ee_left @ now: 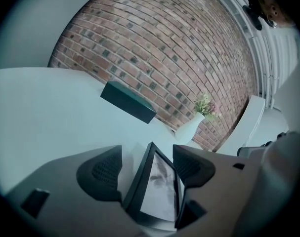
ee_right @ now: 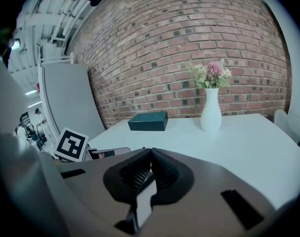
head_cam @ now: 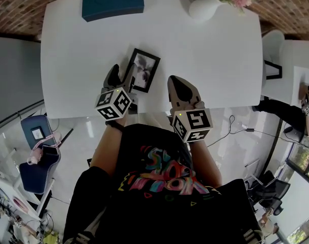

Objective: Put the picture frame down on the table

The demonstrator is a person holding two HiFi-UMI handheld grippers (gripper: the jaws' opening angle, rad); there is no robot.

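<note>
Your left gripper [head_cam: 121, 75] stands wide open around the picture frame [head_cam: 144, 70], with a clear gap at its left jaw. The frame rests on the white table [head_cam: 205, 60], close to the near edge. Your right gripper [head_cam: 182, 88], just right of the frame, has its jaws closed together on nothing. A dark green box [head_cam: 112, 1] and a white vase [head_cam: 205, 6] sit at the far edge.

The picture frame [head_cam: 143, 70] is found by the table's [head_cam: 83, 85] near edge, between the left gripper's [head_cam: 121, 75] jaws, with the right gripper [head_cam: 180, 84] kept just right of it. The box [head_cam: 113, 1] is parked at the far left corner and the vase [head_cam: 205, 6] near the far right corner.
</note>
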